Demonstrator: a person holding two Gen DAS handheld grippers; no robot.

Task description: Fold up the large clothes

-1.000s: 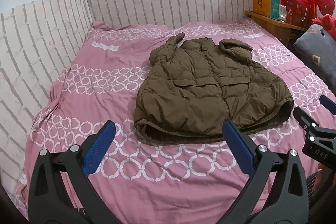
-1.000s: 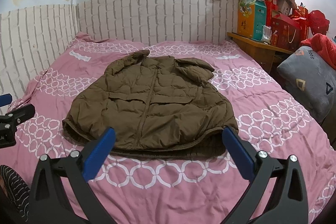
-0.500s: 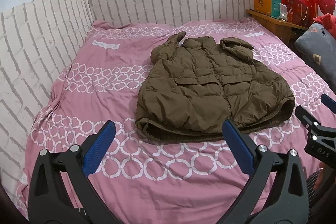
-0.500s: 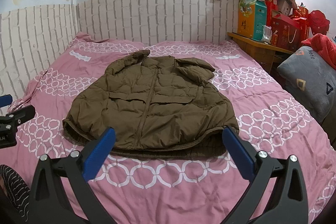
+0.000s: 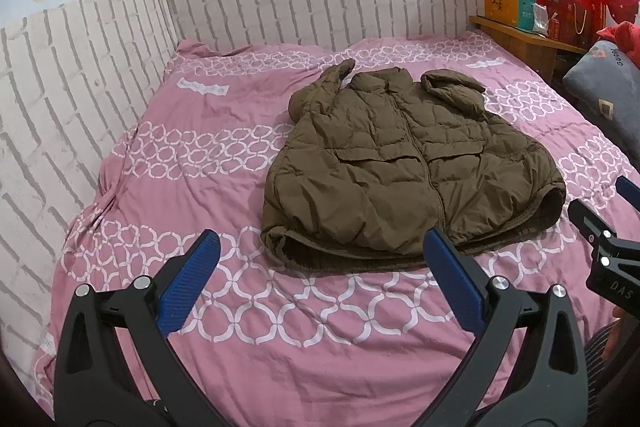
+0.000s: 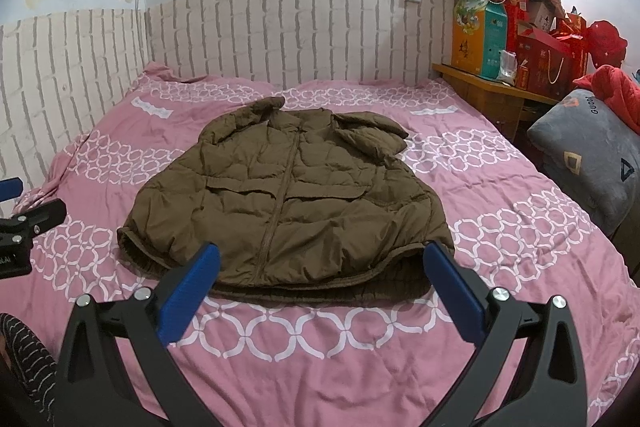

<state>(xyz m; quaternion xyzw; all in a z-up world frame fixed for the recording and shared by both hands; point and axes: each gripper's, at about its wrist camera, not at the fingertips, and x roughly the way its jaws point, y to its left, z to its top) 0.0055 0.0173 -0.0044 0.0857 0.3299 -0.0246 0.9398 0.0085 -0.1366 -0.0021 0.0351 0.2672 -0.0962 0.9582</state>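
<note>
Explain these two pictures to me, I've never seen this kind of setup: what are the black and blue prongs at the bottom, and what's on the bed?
Each picture comes from a wide-angle camera on a hand-held pinching tool; a person holds one in each hand, there is no robot arm. The black prongs with blue pads are that tool's two fingers. One picture looks along the left tool, the other along the right tool. Both stand wide open and hold nothing. Each view also catches the other tool at its edge.

On the pink bedspread with white ring patterns lies a brown quilted puffer jacket, front up, zipped, hem toward the cameras, sleeves tucked in near the collar. Neither tool touches it, so folding has not begun.
</note>
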